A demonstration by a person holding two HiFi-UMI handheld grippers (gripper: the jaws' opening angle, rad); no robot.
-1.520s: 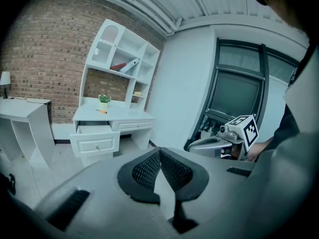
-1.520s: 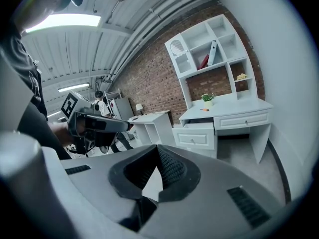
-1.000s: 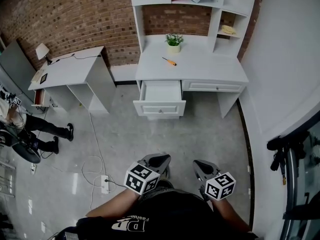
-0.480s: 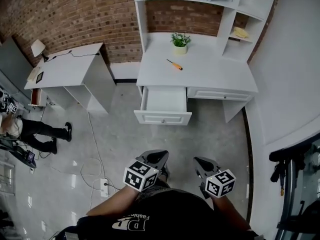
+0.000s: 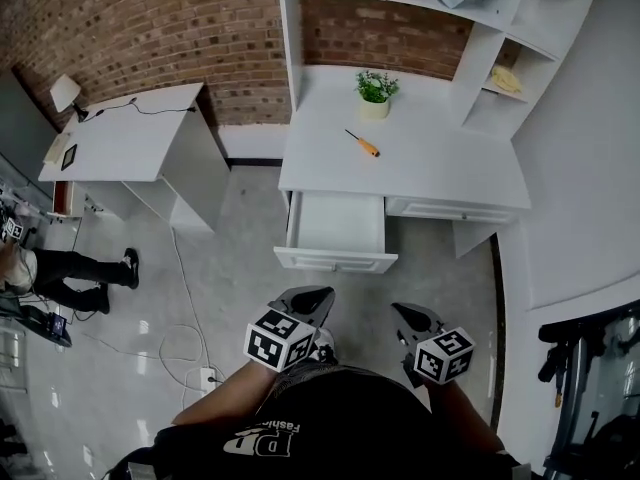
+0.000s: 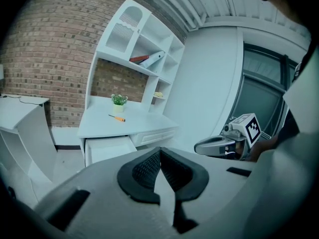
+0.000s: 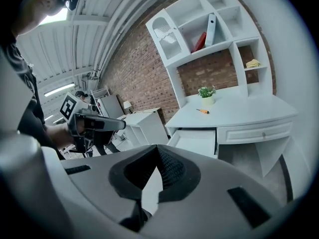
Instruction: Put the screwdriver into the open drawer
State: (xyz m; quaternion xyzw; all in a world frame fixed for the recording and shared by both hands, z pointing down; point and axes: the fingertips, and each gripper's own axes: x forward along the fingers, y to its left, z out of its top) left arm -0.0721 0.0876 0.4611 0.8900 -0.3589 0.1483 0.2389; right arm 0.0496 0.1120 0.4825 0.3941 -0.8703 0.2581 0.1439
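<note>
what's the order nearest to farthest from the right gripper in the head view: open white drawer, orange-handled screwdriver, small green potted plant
From the right gripper:
1. open white drawer, just ahead, slightly to the left.
2. orange-handled screwdriver, on the white desktop beyond the drawer.
3. small green potted plant, farther back on the desktop.

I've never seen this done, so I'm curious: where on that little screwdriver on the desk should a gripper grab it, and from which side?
Probably the orange handle, the thickest part. The screwdriver lies flat and slanted on the desk, clear of the plant pot, so come from above, jaws across the handle.
</note>
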